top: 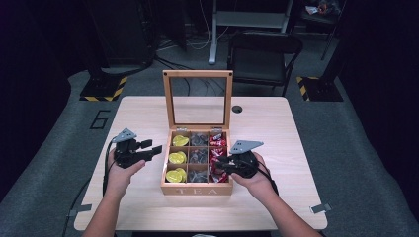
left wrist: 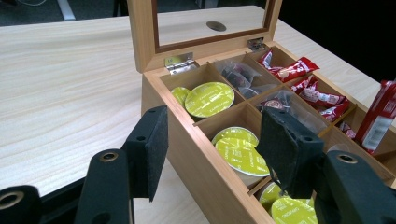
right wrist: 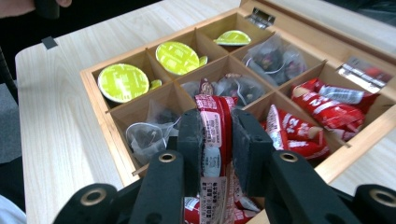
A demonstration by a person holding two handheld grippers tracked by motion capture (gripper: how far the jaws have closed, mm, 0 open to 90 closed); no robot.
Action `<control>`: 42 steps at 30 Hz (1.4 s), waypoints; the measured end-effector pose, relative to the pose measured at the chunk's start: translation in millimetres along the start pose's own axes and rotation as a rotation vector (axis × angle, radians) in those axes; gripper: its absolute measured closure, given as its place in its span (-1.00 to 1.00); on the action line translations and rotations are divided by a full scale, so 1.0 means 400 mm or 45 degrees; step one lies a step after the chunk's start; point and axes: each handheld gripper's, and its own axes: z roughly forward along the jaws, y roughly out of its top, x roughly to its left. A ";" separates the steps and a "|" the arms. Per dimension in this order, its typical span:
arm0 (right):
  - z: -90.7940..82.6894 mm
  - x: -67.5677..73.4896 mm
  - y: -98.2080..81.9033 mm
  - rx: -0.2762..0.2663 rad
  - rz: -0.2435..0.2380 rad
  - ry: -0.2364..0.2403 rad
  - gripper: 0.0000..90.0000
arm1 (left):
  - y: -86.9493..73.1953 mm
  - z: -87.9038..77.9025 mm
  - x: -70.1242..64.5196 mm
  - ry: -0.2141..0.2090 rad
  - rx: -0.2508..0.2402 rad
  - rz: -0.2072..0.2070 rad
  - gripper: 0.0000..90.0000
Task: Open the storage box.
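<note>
Sachet (right wrist: 212, 135), red and upright, its long axis running straight up between the jaws of my right tool (right wrist: 216, 154), which is clamped on it above the tea box's (top: 196, 189) right column. My left tool (left wrist: 212, 147) hangs wide open and empty beside the box's left wall on the tabletop (top: 276, 128). Nine compartments: three columns of three.

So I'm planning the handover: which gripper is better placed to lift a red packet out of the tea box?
Right. The right gripper already pinches a red packet over the tea box, while the left gripper is open beside the yellow capsules.
</note>
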 end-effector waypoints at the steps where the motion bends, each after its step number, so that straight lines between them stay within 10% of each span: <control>1: -0.005 -0.001 0.002 -0.005 0.003 0.002 0.64 | -0.001 0.000 -0.001 0.001 0.002 -0.001 -0.05; 42: -0.125 -0.091 -0.012 -0.125 0.106 -0.168 0.64 | -0.016 -0.006 0.009 0.030 0.018 -0.017 -0.07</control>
